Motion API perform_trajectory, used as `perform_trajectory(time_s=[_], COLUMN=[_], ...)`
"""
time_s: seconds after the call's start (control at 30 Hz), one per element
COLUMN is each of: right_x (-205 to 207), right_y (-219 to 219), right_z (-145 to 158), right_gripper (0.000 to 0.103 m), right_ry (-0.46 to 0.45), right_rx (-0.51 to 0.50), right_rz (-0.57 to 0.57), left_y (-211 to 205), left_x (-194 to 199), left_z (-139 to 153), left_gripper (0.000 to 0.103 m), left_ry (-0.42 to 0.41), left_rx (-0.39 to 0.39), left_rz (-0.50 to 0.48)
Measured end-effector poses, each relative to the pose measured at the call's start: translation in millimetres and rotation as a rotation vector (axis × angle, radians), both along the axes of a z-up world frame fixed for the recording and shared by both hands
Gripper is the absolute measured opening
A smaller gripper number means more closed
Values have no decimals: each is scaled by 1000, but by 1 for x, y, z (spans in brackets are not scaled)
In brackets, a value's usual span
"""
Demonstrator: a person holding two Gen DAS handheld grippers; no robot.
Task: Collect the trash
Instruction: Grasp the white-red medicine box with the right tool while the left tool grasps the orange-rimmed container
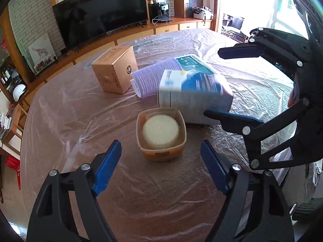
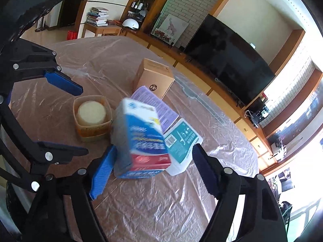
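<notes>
A blue, white and red carton [image 1: 193, 92] [image 2: 141, 139] lies tilted and blurred on the plastic-covered table [image 1: 80, 125], between my right gripper's open fingers [image 2: 153, 171], touching neither pad. My right gripper also shows in the left wrist view [image 1: 212, 82], open. A small tub [image 1: 161, 133] [image 2: 91, 117] with a white round lid inside sits just ahead of my open, empty left gripper [image 1: 161, 165]. A purple pack [image 1: 149, 76] [image 2: 157, 104], a teal-labelled white pack [image 1: 193, 62] [image 2: 181, 141] and a tan L'Oreal box [image 1: 115, 70] [image 2: 153, 76] lie behind.
A large TV [image 1: 101, 12] stands on a wooden cabinet beyond the table. Shelves, books and a white helmet [image 2: 130, 23] are along the wall. The table's right edge drops off near a bright window.
</notes>
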State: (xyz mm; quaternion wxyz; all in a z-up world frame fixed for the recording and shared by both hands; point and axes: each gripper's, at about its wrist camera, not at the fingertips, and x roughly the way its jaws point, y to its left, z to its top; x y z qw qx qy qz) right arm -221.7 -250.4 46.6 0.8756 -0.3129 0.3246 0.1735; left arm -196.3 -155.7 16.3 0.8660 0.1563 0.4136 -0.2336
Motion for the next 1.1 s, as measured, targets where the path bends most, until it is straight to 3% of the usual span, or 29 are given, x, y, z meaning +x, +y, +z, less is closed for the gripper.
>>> perform_trajectory(time_s=[0.07,0.13,0.2,0.37,0.43,0.5,0.53,0.77,0.97,1.1], right_x=[-1,5,15,35,43,46,50,47,39,35], right_y=[2,0,-6,-26,-36,-44,-46,-58,-80,-84], right_z=[-1,0,1,1,0,2,2,5,12,10], right_gripper=[76,76,76,76,70,56,54,52,50,50], right_ry=[-26,7,72,237,333,371,404,449,474,493], right_rx=[-30,0,68,253,360,438,475,551,684,701], right_rz=[10,11,-1,3,23,23,25,-3,-54,-71], left_y=[-1,-3,-1,6,9,13,15,19,23,26], left_x=[0,2,4,10,12,15,16,15,10,7], left_z=[0,-1,-2,1,1,2,2,3,8,12], left_gripper=[81,69,68,54,47,47,47,47,47,47], left_ry=[-1,6,16,55,61,76,83,99,96,97], left_rx=[1,8,3,-45,-53,-73,-86,-105,-117,-143], left_rz=[-7,-20,-26,-54,-57,-59,-57,-46,-4,21])
